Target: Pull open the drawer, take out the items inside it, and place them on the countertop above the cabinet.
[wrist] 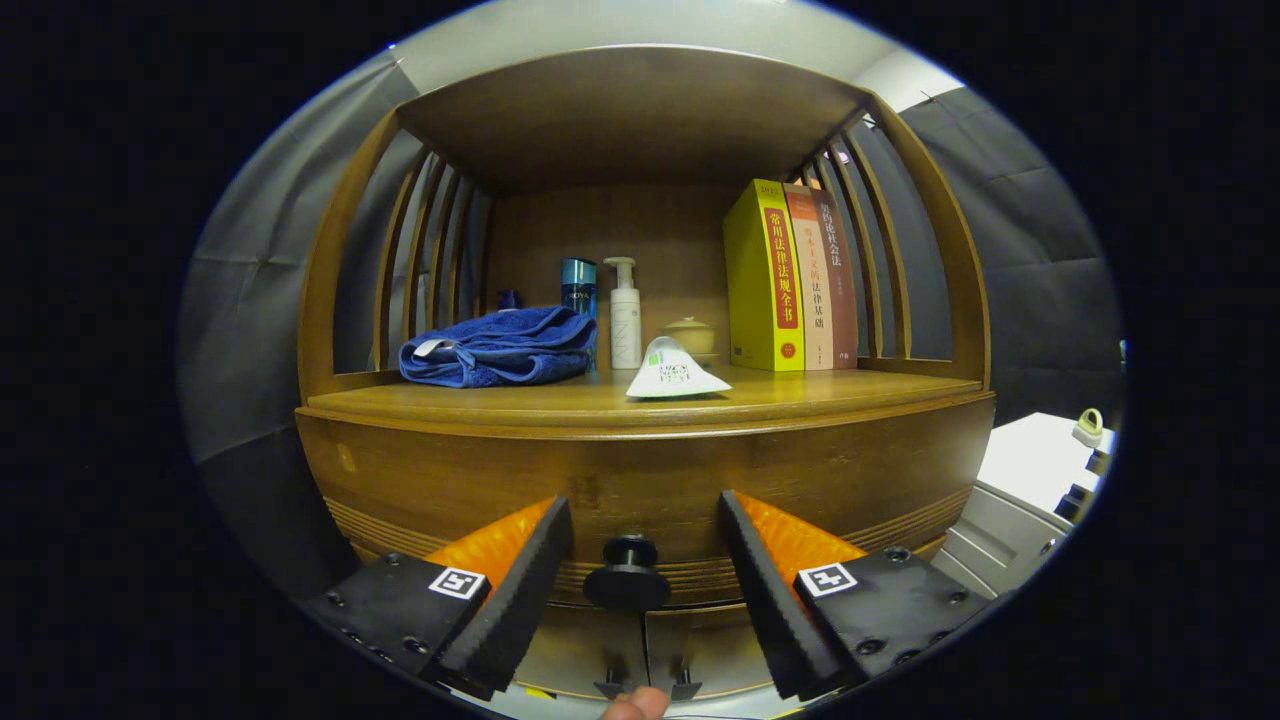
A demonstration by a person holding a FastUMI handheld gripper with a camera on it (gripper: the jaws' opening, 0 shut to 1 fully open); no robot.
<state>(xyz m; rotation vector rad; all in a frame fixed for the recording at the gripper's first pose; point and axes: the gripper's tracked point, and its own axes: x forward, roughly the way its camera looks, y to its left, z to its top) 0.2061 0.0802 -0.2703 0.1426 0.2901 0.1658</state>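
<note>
**Drawer closed, knob between the open fingers**

The drawer (640, 480) sits shut under the table (560, 405). Its knob (627, 575) is between the fingers of the gripper (645, 560), which is released and touches nothing. On the table lie a towel (500, 345) and a tube (672, 372), with bottles (624, 315) and books (790, 275) behind.

The yellow book (766, 276) has a spine reading 常用法律法规全书, in Chinese characters.

Smooth, satin-finished wooden cabinet (640, 470) with a glossy dark knob (627, 575); soft terry-cloth towel (500, 345); glossy book covers (768, 275).
</note>
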